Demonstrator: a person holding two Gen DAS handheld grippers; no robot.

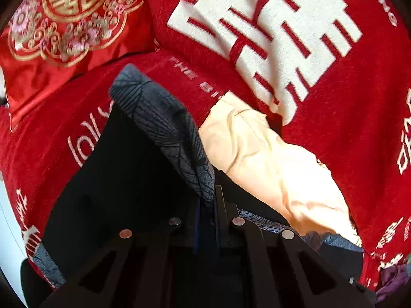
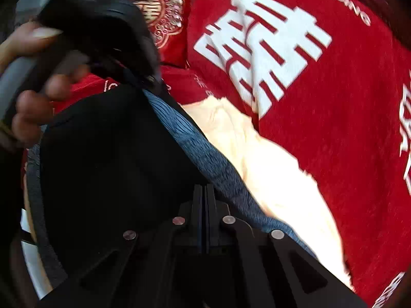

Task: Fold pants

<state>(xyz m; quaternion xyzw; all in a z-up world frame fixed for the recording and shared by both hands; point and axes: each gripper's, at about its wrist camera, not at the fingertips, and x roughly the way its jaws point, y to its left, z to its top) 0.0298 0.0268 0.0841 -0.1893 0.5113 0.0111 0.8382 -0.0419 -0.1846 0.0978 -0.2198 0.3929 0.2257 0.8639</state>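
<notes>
A red bedspread (image 1: pixel 334 133) with white characters spreads beyond both grippers, whose fingers are clamped on the black pants' (image 1: pixel 123 169) grey-blue waistband (image 1: pixel 164 125), left gripper (image 1: pixel 206 200), right gripper (image 2: pixel 205 195), cream cloth (image 1: pixel 269 164) just right.

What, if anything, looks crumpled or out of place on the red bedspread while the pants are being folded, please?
A cream-coloured cloth lies crumpled on the red bedspread with white characters, right beside the black pants with the grey-blue ribbed waistband. It looks untidy but undamaged. Both the left gripper and right gripper are shut on the pants.
</notes>
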